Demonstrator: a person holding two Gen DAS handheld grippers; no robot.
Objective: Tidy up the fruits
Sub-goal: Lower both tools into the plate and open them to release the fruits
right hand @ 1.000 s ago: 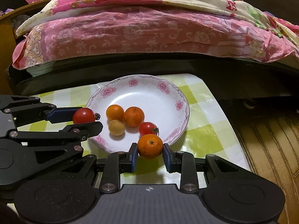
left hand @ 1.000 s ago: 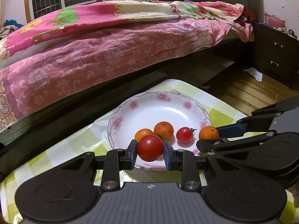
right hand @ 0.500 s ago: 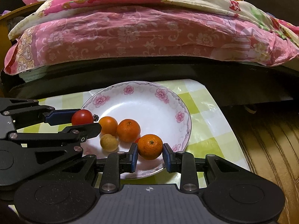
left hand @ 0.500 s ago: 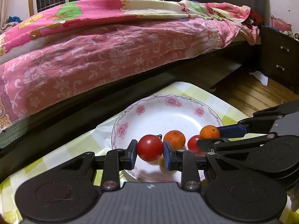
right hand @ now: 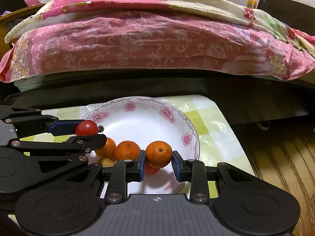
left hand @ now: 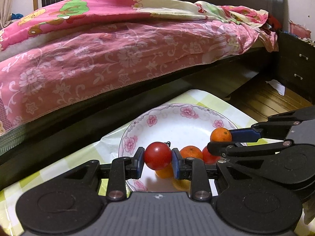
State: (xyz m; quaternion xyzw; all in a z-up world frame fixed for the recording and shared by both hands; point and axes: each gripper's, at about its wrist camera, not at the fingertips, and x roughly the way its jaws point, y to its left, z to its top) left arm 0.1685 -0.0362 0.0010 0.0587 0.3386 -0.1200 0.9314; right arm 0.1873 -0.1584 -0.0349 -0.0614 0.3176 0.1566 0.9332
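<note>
Over the plate's point(left hand: 177, 123) left side, had the left gripper point(left hand: 157, 158) clenched on a red tomato point(left hand: 157, 155), blue pads point(left hand: 140, 162) squeezing it from both sides, tiny dark stem sticking out up top. Looked lifted off the plate's floor rather than resting on it, judging by the shadow underneath.

Over the plate's near-right part, had the right gripper point(right hand: 158, 158) grasping a tangerine point(right hand: 158, 154) the same way, pinched between both pads with the dimple end facing the camera. Also looked up in the air, not sitting on the plate.

Down on the plate itself, counted four loose pieces bunched together toward the near side: a second tangerine point(right hand: 127, 150), a third tangerine point(right hand: 108, 147) touching it on the left, a yellowish fruit point(right hand: 107, 162) just in front of those two, and a small tomato point(right hand: 151, 170) peeking out right beneath the held tangerine. Couldn't tell what the yellowish one was, mostly hidden behind gripper parts. Left the far half of the plate bare white, just pink flowers round the rim.

Under the plate, had a green-and-white checked tablecloth point(right hand: 208, 129). Behind the plate, well apart, saw a dark bed frame point(right hand: 196, 90) with a pink floral quilt point(right hand: 137, 39) draped over the edge. Right of the plate, past the cloth's edge, spotted wooden floor point(right hand: 275, 157).
</note>
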